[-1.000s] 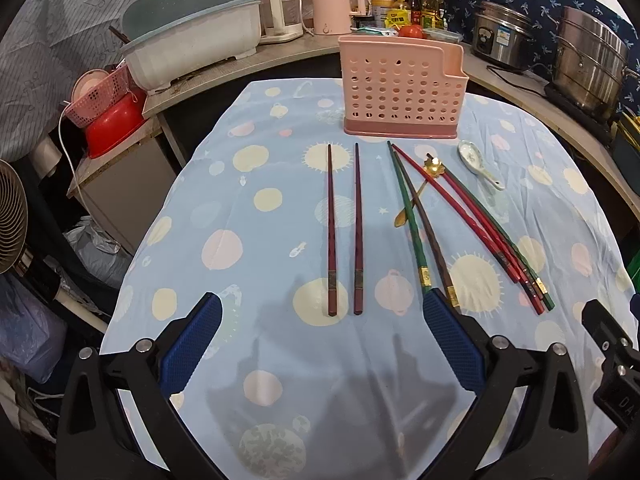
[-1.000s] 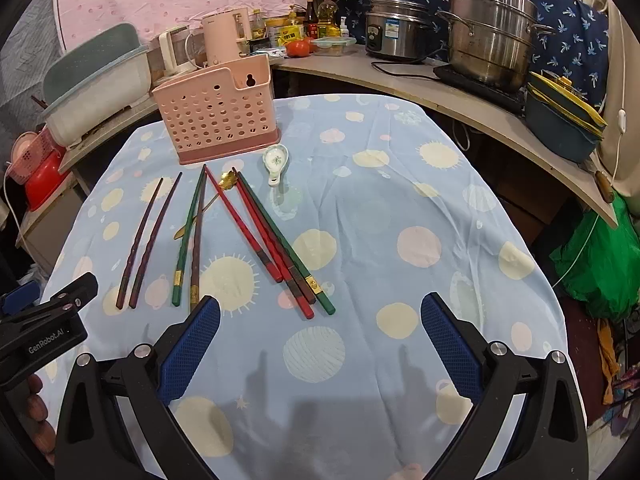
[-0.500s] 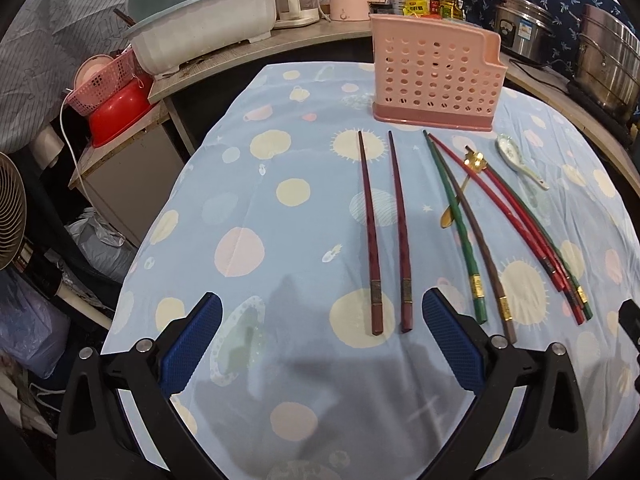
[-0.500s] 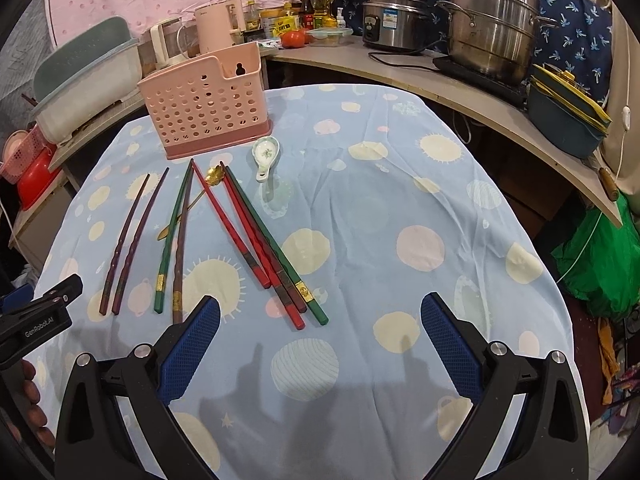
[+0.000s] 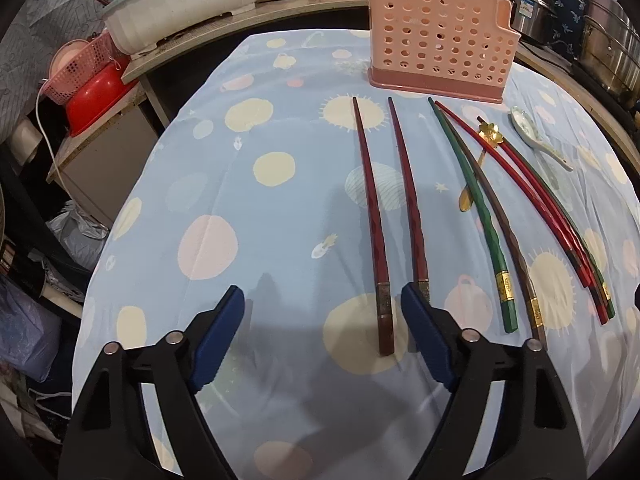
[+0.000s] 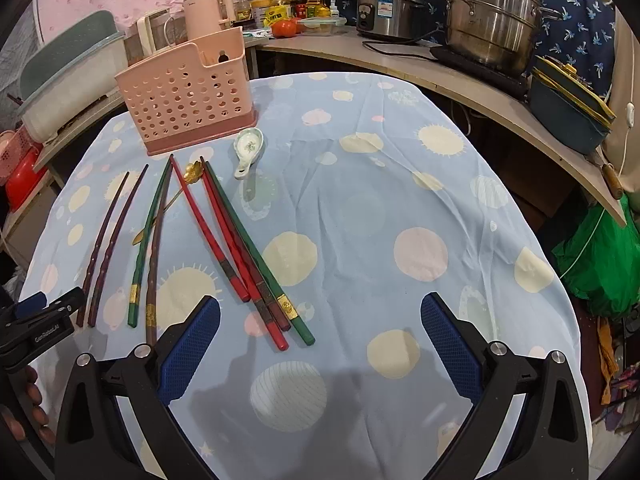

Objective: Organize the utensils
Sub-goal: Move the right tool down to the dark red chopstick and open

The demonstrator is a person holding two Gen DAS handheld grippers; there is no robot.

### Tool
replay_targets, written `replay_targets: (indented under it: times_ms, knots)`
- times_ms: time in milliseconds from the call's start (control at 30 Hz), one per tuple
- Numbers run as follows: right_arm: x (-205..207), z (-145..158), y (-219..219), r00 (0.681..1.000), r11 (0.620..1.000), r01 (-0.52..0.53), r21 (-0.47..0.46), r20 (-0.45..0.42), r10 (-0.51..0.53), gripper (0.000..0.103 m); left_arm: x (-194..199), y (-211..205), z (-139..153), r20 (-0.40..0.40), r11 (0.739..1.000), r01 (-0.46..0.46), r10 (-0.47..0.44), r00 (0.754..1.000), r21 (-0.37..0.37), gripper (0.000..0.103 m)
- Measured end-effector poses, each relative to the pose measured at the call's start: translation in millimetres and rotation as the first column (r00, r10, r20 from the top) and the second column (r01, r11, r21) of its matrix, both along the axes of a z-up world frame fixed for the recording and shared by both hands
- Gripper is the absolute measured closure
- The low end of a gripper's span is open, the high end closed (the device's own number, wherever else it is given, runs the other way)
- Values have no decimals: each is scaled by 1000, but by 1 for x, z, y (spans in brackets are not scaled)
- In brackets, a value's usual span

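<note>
L claw (image 5: 322,322): I'm closing it, nothing pinched yet; one dark red chopstick (image 5: 372,228) lying btwn jaws, its twin (image 5: 408,204) under R pad.
R claw (image 6: 320,334): I'm holding it wide, empty.
Holder (image 5: 436,32): standing at far end of tablecloth (image 5: 260,220).

A light blue tablecloth with pale sun and circle prints (image 6: 360,208) fills the middle of both views. Behind it a curved wooden bench (image 6: 460,76) runs across the upper right of the right-wrist view, carrying a tall stainless steel steamer pot (image 6: 492,16), a steel rice cooker (image 6: 390,10), a dark blue lidded casserole (image 6: 568,106), a pale pink electric kettle (image 6: 206,14), a red tomato (image 6: 285,28) and several bottles. At the upper left sits a white tub with a grey-green lid (image 5: 180,20); a red plastic basin (image 5: 96,98) lies below it.
</note>
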State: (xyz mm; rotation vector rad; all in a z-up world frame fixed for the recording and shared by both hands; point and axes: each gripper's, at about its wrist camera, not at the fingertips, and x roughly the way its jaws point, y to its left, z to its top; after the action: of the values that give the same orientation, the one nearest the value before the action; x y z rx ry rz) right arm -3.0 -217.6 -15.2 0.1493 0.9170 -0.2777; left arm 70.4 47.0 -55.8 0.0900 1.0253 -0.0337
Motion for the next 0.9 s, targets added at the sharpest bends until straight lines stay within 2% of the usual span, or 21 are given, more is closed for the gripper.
replay_targets:
  times_ms: [133,300,367,467,567,733,900]
  knots:
    - [6,-3,-2,1000,1000,-3,2,-8,3,12,5,1,-7,-24,1000,6,-6,1000,-21,41]
    - [9,-9,-6,1000,1000,-7,7,-29,7,28,4,-1,-11,-25,999,20,-21,999,-27,48]
    - [9,-12,-8,999,1000,-8,12,-39,9,34,4,-2,-11,-22,999,27,-27,999,-31,55]
    - [9,-16,-10,998,1000,-16,17,-54,17,44,5,-2,-11,-22,999,29,-29,999,-37,61]
    - [8,-21,-10,997,999,-30,23,-69,32,53,5,0,-10,-27,998,32,-33,999,-52,72]
    - [8,-29,-6,993,997,-61,40,-94,65,62,4,-1,-9,-30,997,39,-41,999,-62,80]
    - [9,-33,-2,991,995,-87,44,-95,91,69,3,-3,-10,-28,997,41,-43,999,-64,82]
